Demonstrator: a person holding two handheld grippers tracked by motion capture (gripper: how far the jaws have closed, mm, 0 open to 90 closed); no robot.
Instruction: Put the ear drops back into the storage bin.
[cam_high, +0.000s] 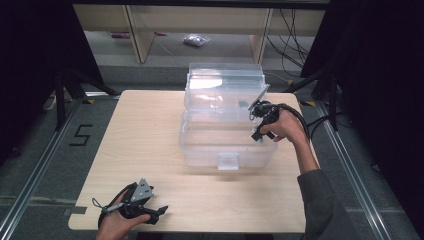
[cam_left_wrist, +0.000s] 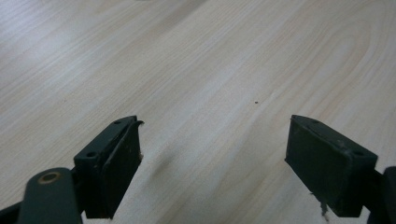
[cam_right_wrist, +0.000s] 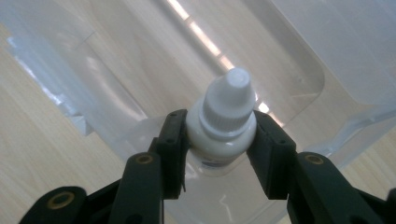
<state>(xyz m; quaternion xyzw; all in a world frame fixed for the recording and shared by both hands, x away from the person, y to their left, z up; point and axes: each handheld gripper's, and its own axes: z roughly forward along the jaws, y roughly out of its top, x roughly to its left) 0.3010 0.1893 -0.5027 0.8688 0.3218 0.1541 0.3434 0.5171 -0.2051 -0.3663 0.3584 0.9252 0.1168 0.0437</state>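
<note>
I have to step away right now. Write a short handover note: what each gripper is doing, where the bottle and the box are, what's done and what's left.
Right gripper: shut on the small white dropper bottle, held over the open clear plastic box at its right side.
Left gripper: open, holding nothing, low over the bare wooden table at the near left corner.
Box: mid-table, lid tipped up at the back.
Done: bottle gripped, box open.
Left: probably lower the bottle into the box and release; it is not yet set down.
</note>
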